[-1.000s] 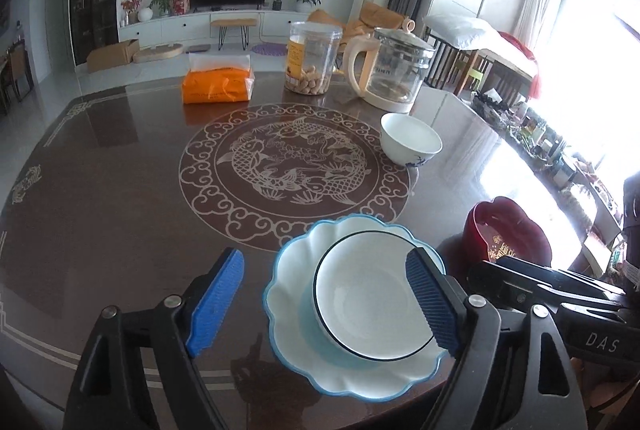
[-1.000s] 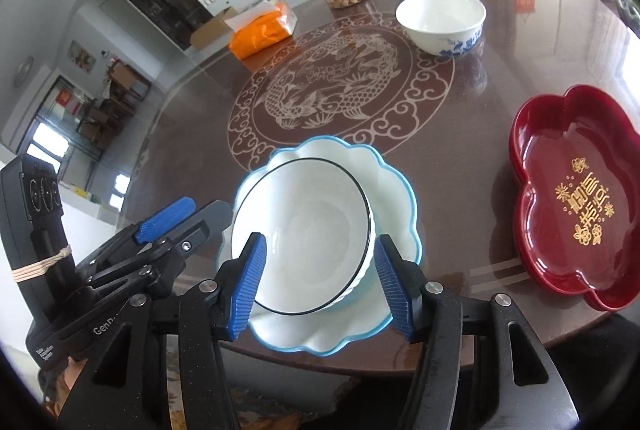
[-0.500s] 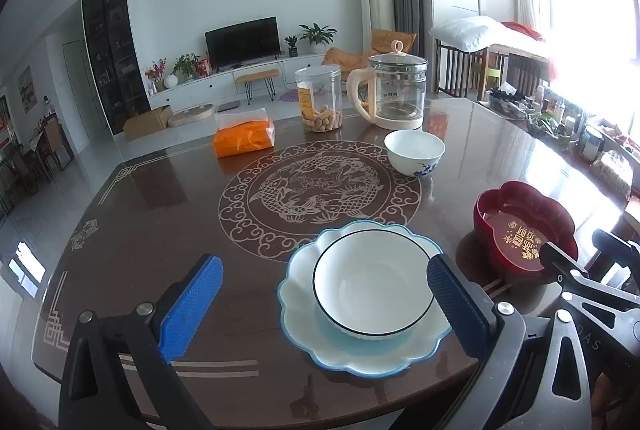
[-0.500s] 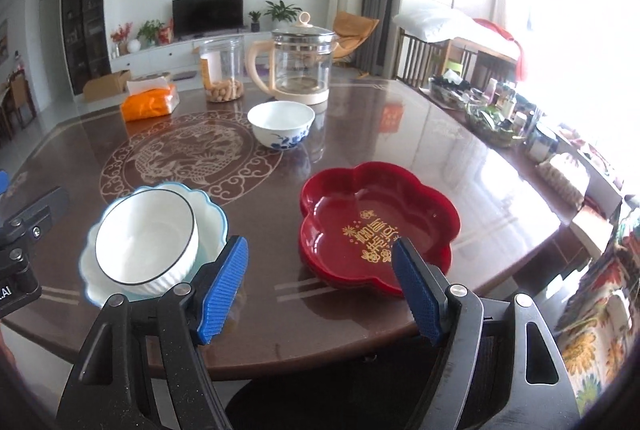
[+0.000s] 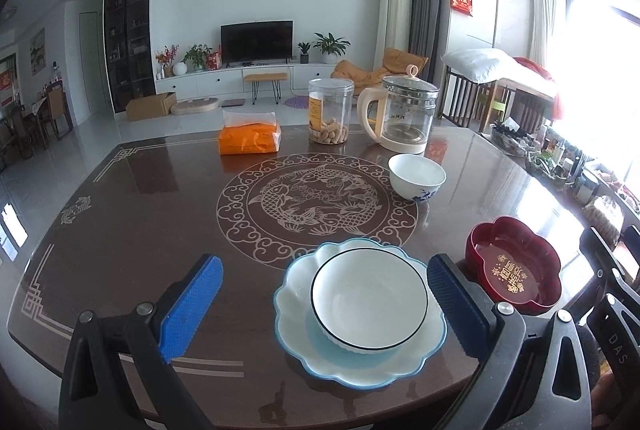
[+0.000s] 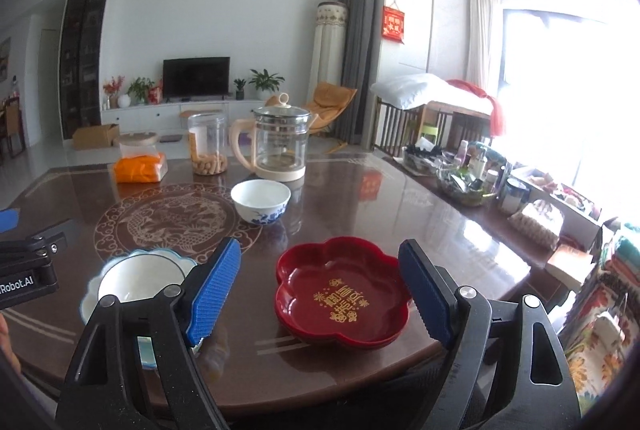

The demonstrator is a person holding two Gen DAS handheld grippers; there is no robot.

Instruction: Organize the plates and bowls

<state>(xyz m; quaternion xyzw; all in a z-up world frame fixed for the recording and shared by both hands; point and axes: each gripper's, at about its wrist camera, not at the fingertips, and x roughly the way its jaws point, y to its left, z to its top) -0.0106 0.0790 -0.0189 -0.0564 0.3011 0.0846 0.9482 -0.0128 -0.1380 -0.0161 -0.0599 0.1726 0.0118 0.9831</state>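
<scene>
Glossy dark wooden table (image 5: 120,230) in a living room. Black-rimmed white bowl (image 5: 370,304) nested in scalloped plate (image 5: 296,314), red tray (image 6: 344,290) beside. Left gripper (image 5: 320,310) wide, empty; right gripper (image 6: 320,290) opening, empty.

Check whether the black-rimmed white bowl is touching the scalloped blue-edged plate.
Touching. The left wrist view shows the black-rimmed bowl sitting inside the scalloped plate, its base resting on the plate's centre with no gap beneath it.

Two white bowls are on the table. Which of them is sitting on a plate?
The black-rimmed bowl: it sits on the blue-edged scalloped plate near the table edge. The bowl with blue flowers stands directly on the table.
</scene>
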